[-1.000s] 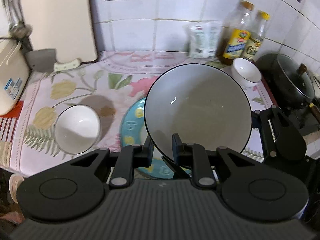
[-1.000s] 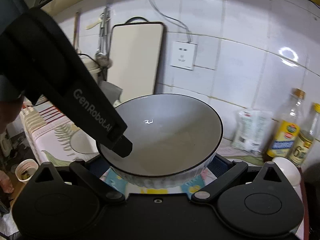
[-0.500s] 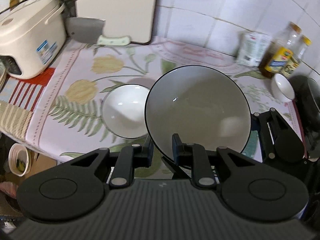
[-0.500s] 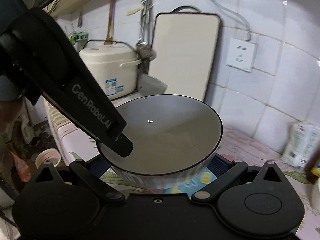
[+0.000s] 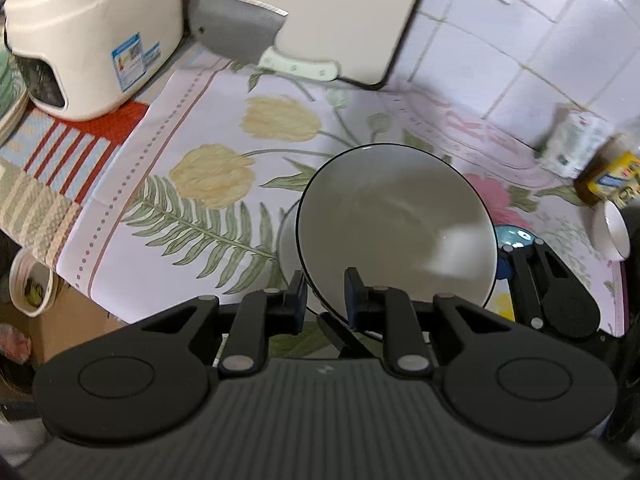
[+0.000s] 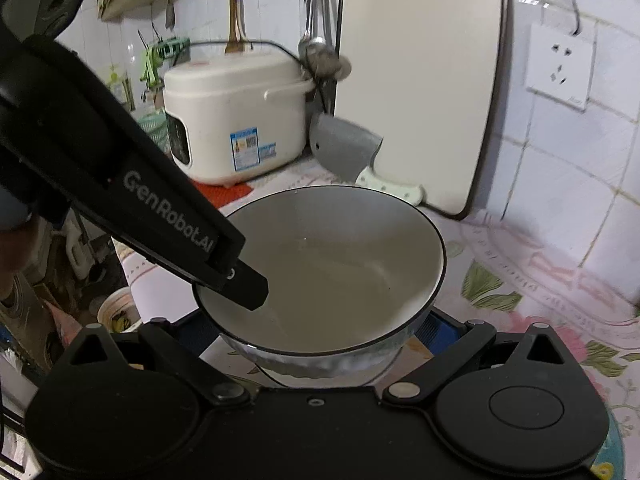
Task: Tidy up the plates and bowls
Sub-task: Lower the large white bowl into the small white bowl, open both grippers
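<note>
- Left gripper (image 5: 326,296) clamped on the near rim of the large grey bowl (image 5: 394,224) — one finger inside, one outside.
- Bowl held above the floral cloth (image 5: 224,148), tilted, directly over a smaller white bowl (image 5: 287,240) of which only a sliver shows.
- Right gripper (image 6: 320,332) cradles the bowl's underside from the far side; its fingers stand wide either side — whether they press, cannot tell.
- Rice cooker (image 5: 92,32), cleaver (image 5: 236,28) and cutting board (image 5: 340,12) stand behind.

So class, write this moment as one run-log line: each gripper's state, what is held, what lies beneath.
left gripper: shut on large bowl rim | right gripper: cradles bowl's sides | beneath: floral cloth, small white bowl
</note>
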A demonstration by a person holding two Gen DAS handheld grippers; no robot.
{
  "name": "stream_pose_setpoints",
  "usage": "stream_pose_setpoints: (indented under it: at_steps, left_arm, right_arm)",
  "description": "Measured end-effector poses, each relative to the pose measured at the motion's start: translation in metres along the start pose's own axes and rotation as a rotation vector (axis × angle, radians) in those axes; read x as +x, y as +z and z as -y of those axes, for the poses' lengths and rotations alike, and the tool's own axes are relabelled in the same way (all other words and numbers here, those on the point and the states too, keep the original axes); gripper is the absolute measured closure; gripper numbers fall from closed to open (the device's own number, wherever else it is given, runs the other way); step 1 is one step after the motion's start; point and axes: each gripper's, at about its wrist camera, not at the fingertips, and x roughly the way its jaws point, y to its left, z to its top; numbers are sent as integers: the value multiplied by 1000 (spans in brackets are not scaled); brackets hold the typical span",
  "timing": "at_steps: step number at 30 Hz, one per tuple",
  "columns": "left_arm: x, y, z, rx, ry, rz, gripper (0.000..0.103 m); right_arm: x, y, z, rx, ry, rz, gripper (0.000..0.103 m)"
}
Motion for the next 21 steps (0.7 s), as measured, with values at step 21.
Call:
stream_pose_setpoints:
  at_steps: [21]
  left_arm:
    - [45,3,-21,-124,20,-43,86]
  right_arm:
    - [48,7,0,-92,-2,-191,0]
